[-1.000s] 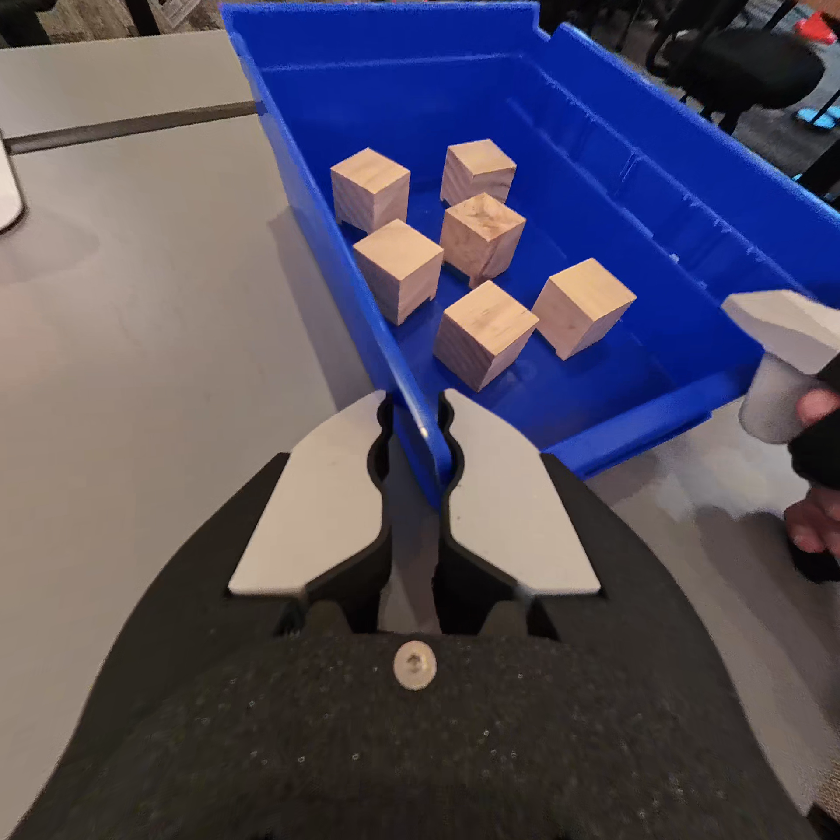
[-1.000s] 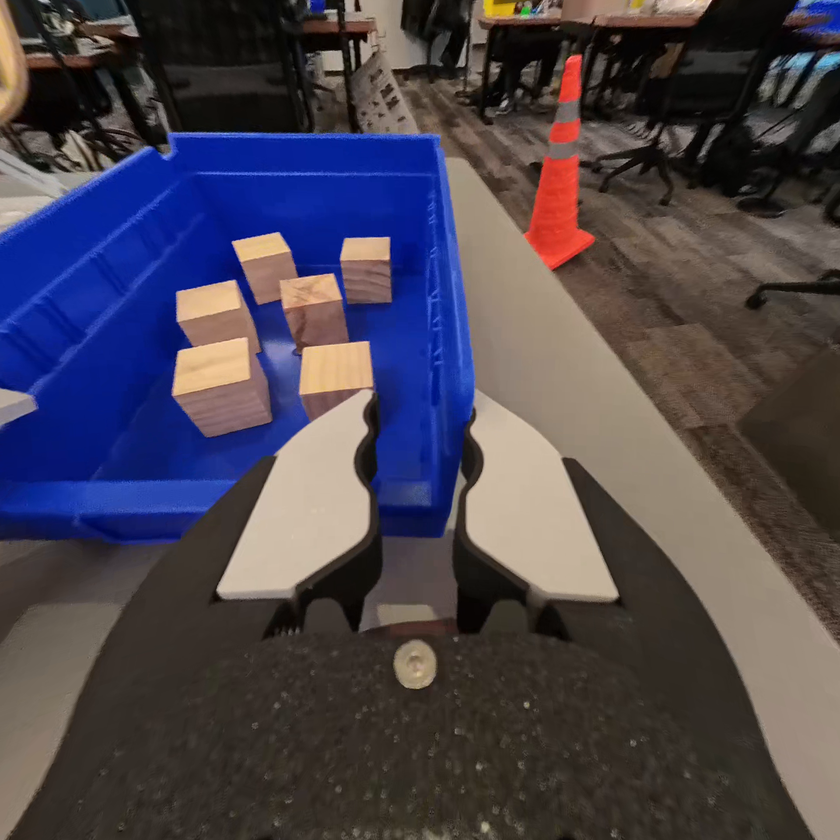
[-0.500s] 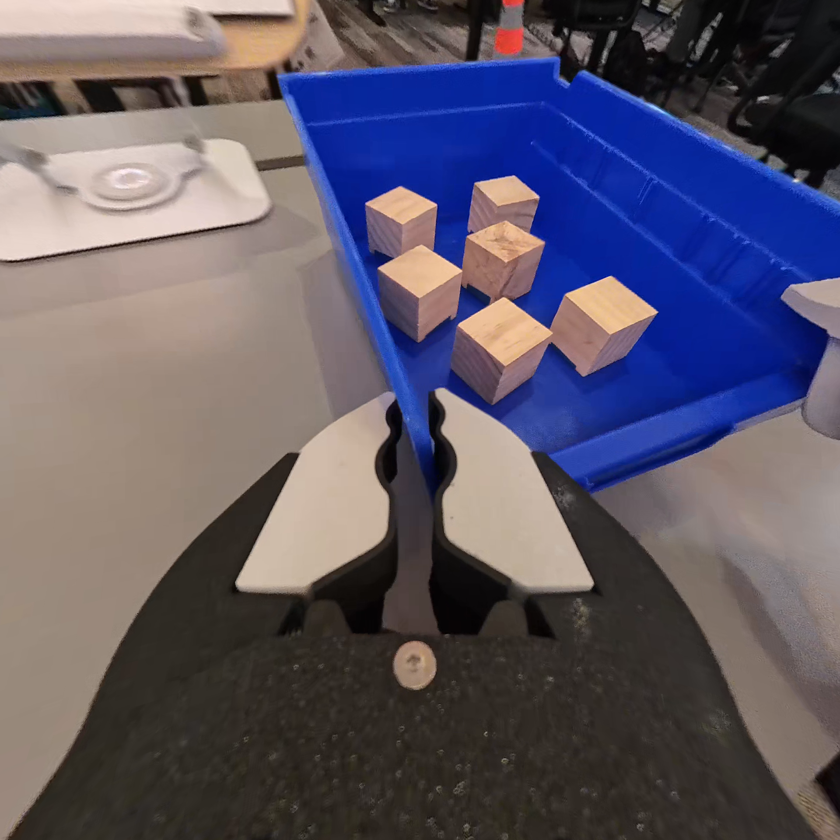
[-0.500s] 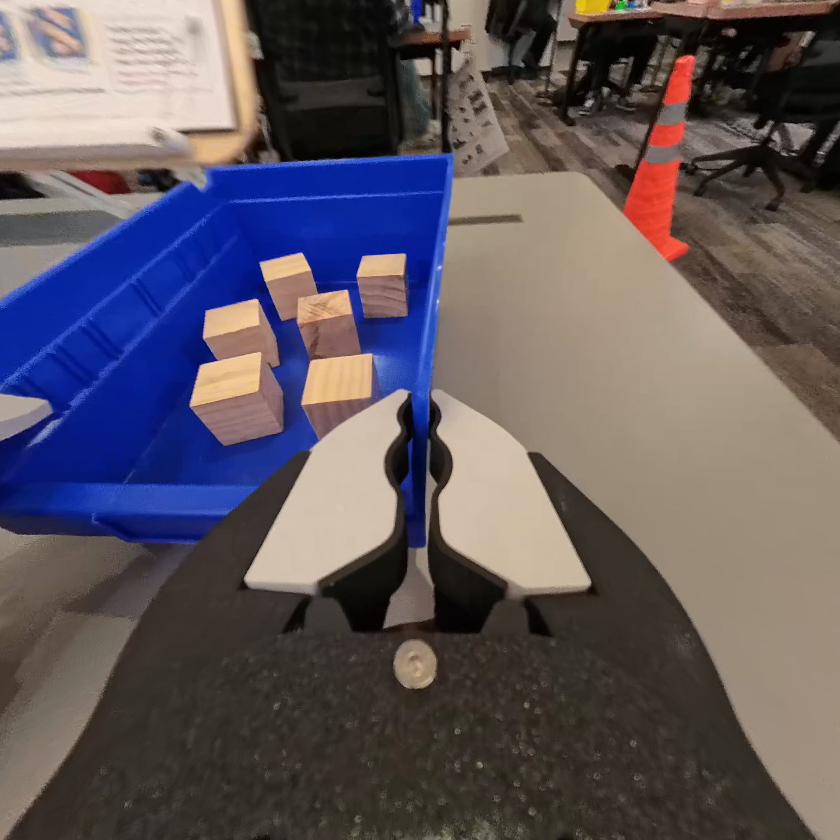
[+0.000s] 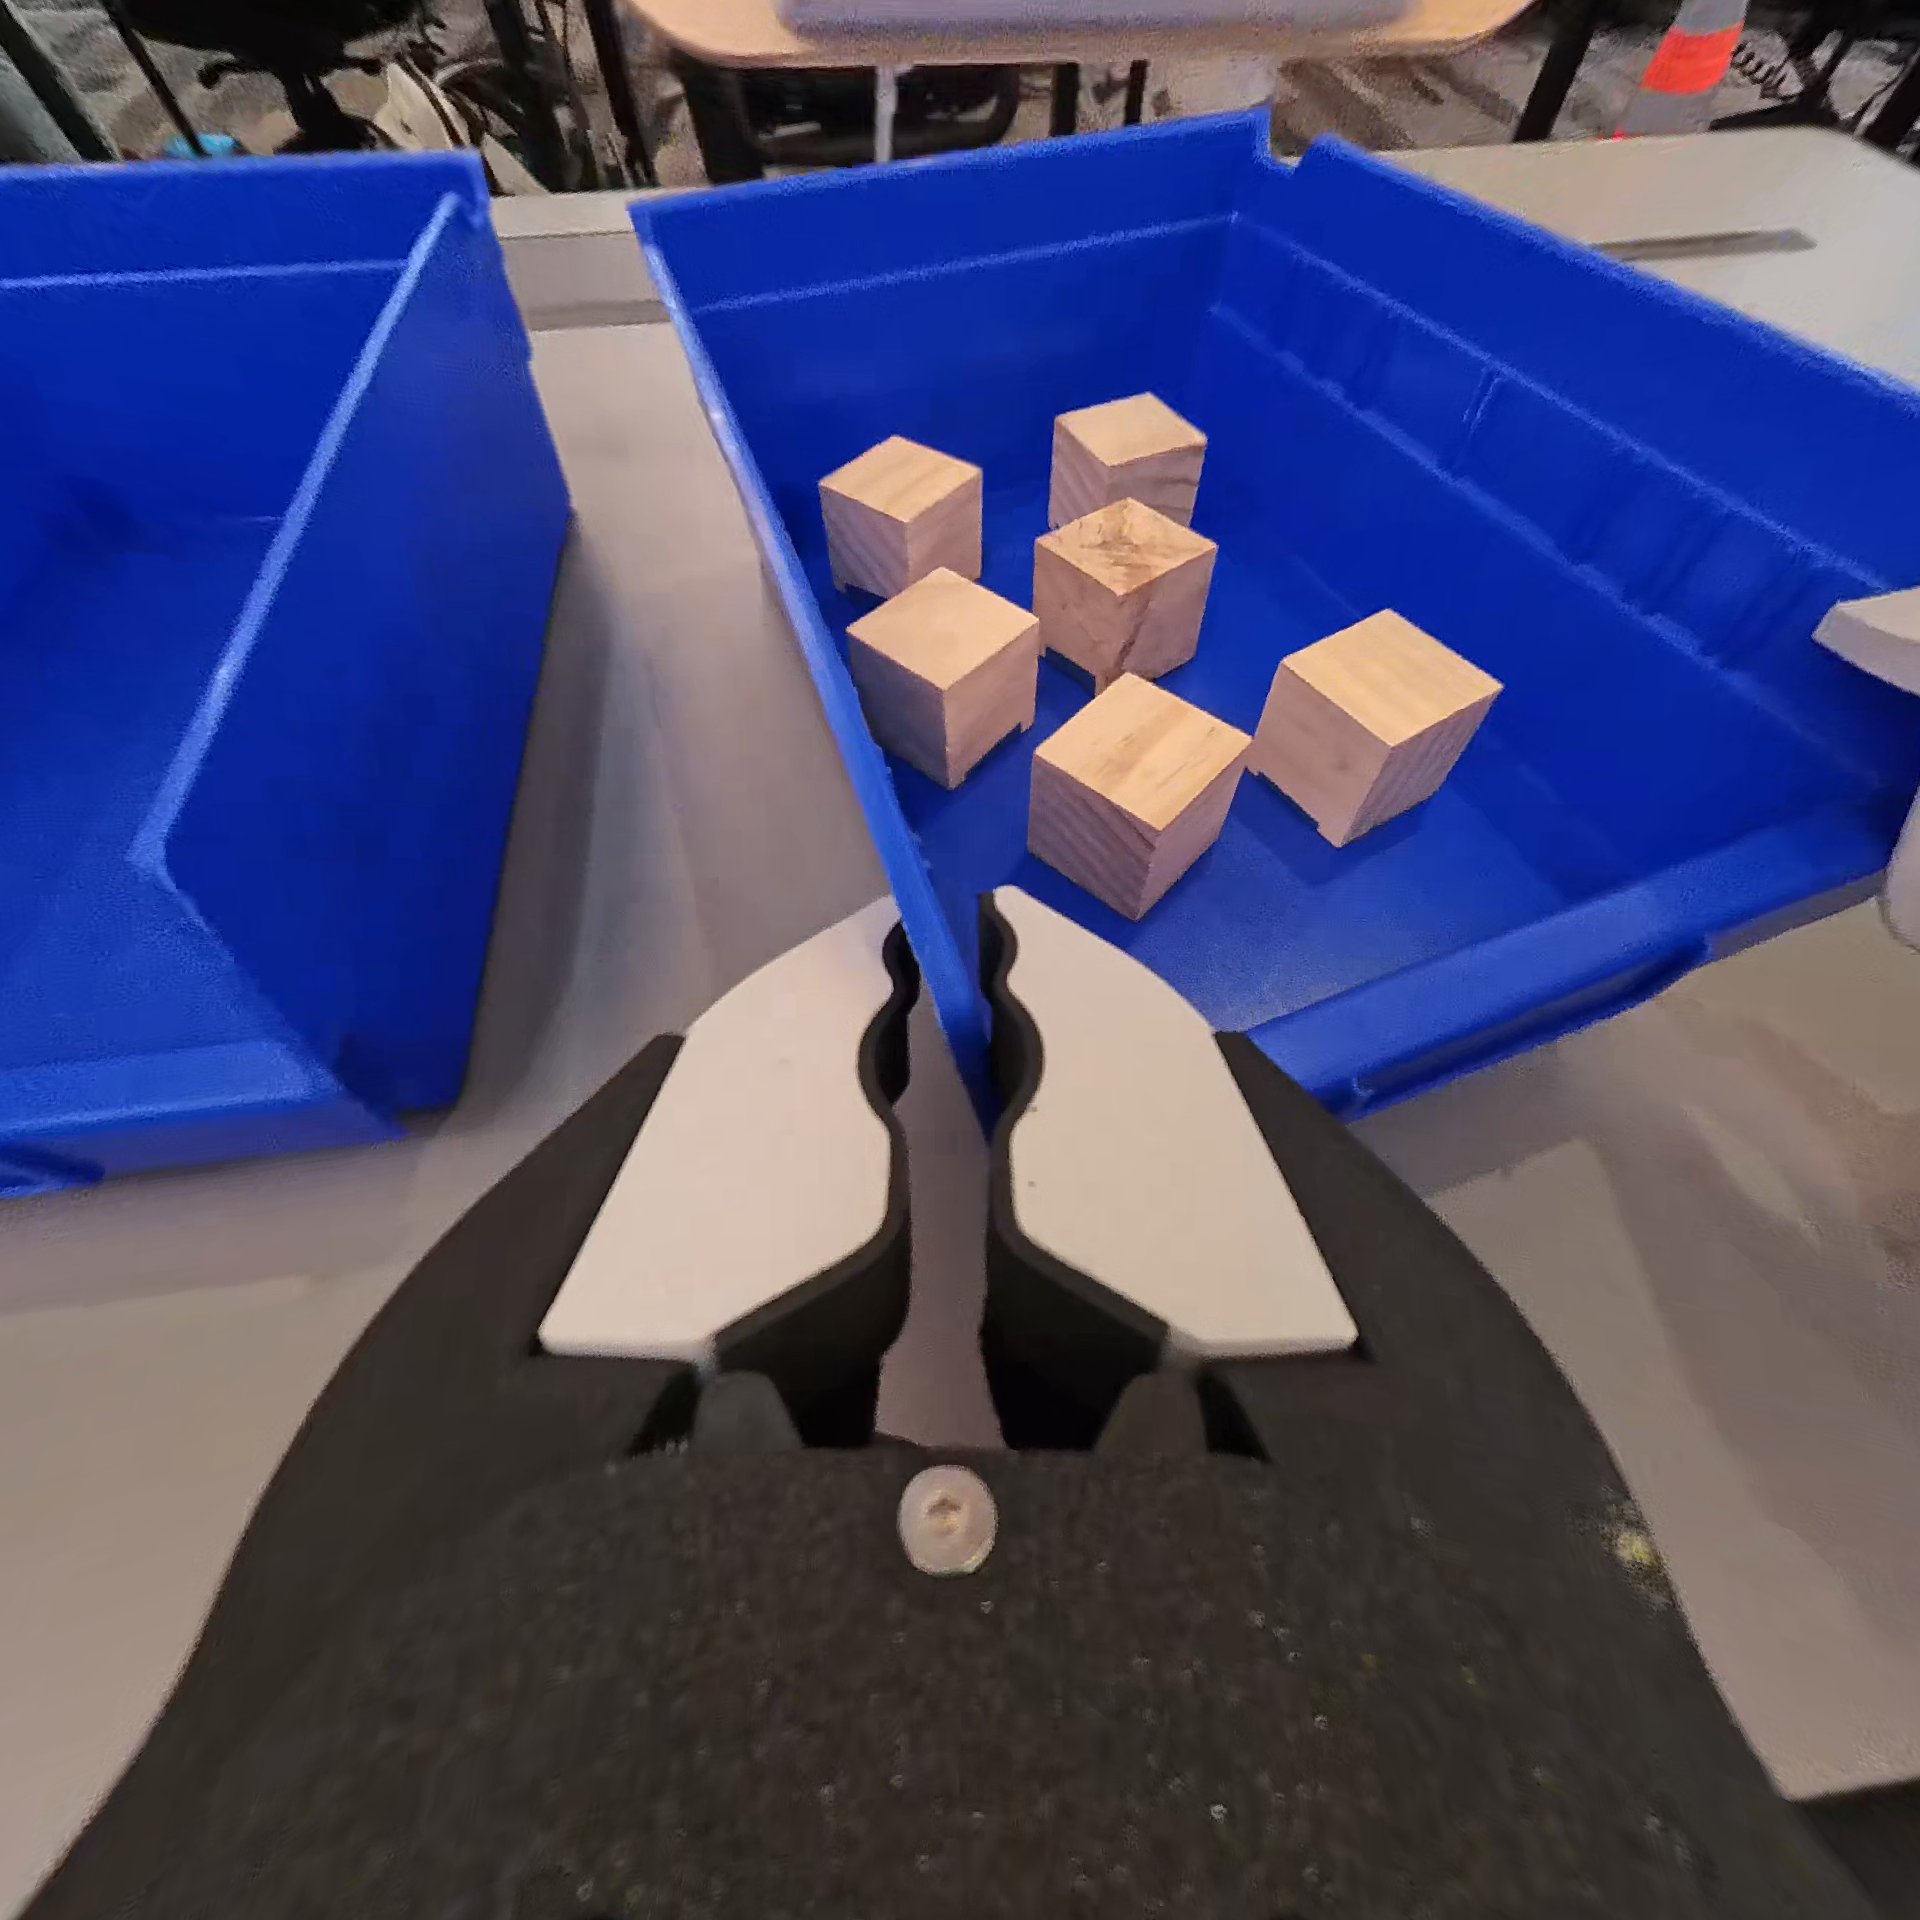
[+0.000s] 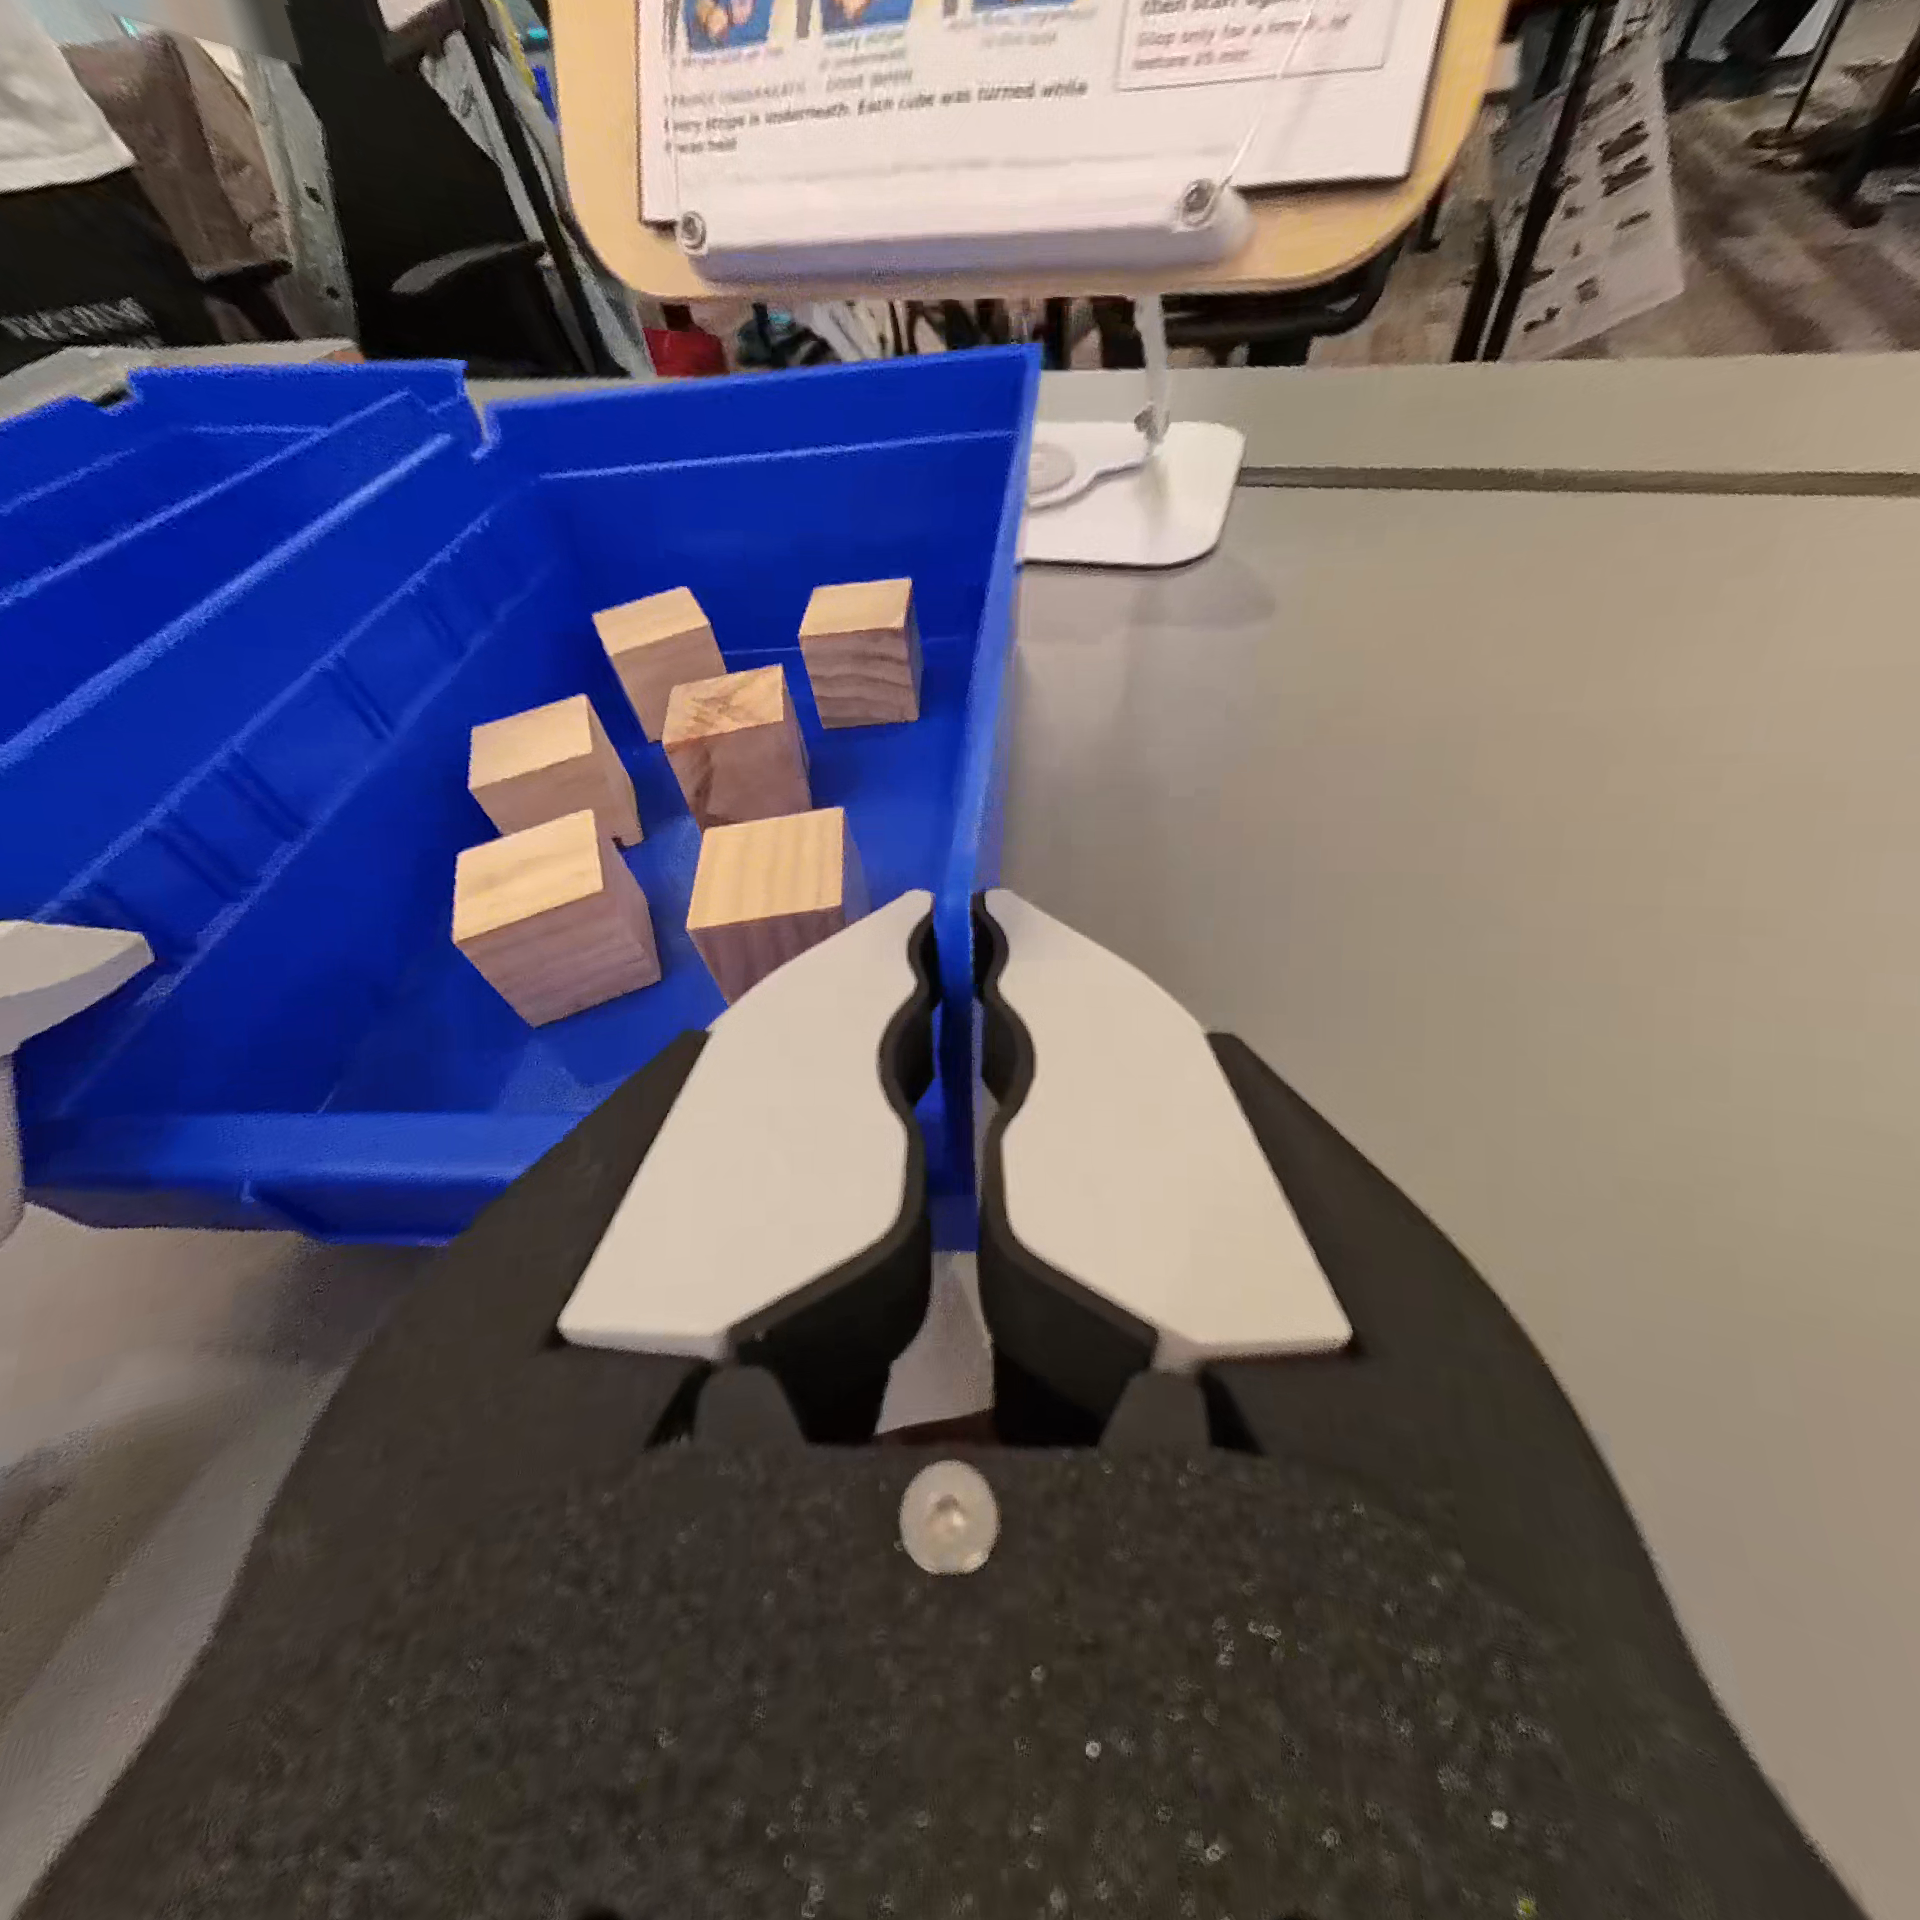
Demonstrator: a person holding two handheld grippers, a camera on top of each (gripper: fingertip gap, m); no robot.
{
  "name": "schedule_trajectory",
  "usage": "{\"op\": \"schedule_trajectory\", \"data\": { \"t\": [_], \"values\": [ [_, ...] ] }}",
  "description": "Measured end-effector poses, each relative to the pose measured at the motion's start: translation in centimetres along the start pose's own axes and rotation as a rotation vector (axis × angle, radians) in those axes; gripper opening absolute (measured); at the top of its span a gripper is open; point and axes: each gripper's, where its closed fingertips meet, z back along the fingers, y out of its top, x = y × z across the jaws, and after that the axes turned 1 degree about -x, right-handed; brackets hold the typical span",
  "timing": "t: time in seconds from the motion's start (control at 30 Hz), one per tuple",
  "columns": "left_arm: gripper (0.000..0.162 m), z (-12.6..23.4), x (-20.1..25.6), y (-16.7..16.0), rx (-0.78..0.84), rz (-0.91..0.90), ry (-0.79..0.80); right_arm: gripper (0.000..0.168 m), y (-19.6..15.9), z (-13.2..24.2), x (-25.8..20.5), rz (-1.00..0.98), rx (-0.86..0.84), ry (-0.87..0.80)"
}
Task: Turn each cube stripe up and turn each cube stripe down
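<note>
Several plain wooden cubes [image 5: 1132, 790] sit on the floor of a blue bin [image 5: 1558, 343]. Their top faces show no stripe, and small notches show at some bottom edges. My left gripper [image 5: 940, 925] is shut on the bin's left wall near its front corner. My right gripper [image 6: 954, 914] is shut on the bin's right wall [image 6: 977, 748] near the front. The cubes [image 6: 551, 914] also show in the right wrist view. Each view shows the other gripper's tip at its edge, the right one [image 5: 1870, 644] and the left one [image 6: 62, 966].
A second blue bin [image 5: 312, 644] stands close to the left on the grey table [image 6: 1507, 831]. A clipboard stand with a printed sheet [image 6: 997, 125] and its white base [image 6: 1132, 488] stands behind the bin. Chairs and an orange cone [image 5: 1688, 62] are beyond the table.
Both grippers have closed from slightly open onto the bin's side walls. The bin and both views have swung round, which brought the second bin and the clipboard stand into view.
</note>
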Motion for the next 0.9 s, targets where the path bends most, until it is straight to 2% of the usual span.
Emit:
{"op": "schedule_trajectory", "data": {
  "t": [0.17,0.2,0.27,0.33,0.43,0.5,0.57,0.63,0.8,0.9],
  "values": [
    [0.013,-0.6,-0.4,-0.4,0.034,-0.017,-0.012,0.005,-1.2,-0.6,-0.2,0.029,-0.011,0.027],
    [0.025,-0.2,-0.4,-0.3,0.047,-0.011,-0.031,0.008,-1.2,-0.4,-0.1,0.041,-0.005,0.046],
    [0.060,1.9,-0.6,0.2,0.064,0.020,-0.076,0.035,-0.8,0.8,0.3,0.059,0.023,0.059],
    [0.072,5.2,-1.9,1.1,0.121,0.028,-0.118,0.043,-0.3,3.1,-0.3,0.087,0.083,0.118],
    [0.068,9.7,-9.2,2.3,0.214,0.066,0.006,0.043,-0.3,7.8,-1.9,0.135,0.181,0.209],
    [0.062,10.9,-16.2,2.6,0.249,0.038,0.144,0.041,-1.0,10.5,-3.5,0.162,0.219,0.270],
    [0.068,10.0,-23.3,1.4,0.172,0.034,0.282,0.040,-2.0,12.0,-5.0,0.201,0.217,0.301],
    [0.072,8.0,-27.7,-0.3,0.071,0.106,0.294,0.040,-2.6,12.6,-6.0,0.216,0.213,0.328],
    [0.074,2.6,-32.4,-1.9,-0.008,0.217,0.245,0.040,-3.3,12.1,-7.5,0.206,0.172,0.378],
    [0.068,-0.1,-32.6,-1.9,-0.038,0.236,0.175,0.040,-4.3,11.7,-8.3,0.188,0.124,0.414]
  ]
}}
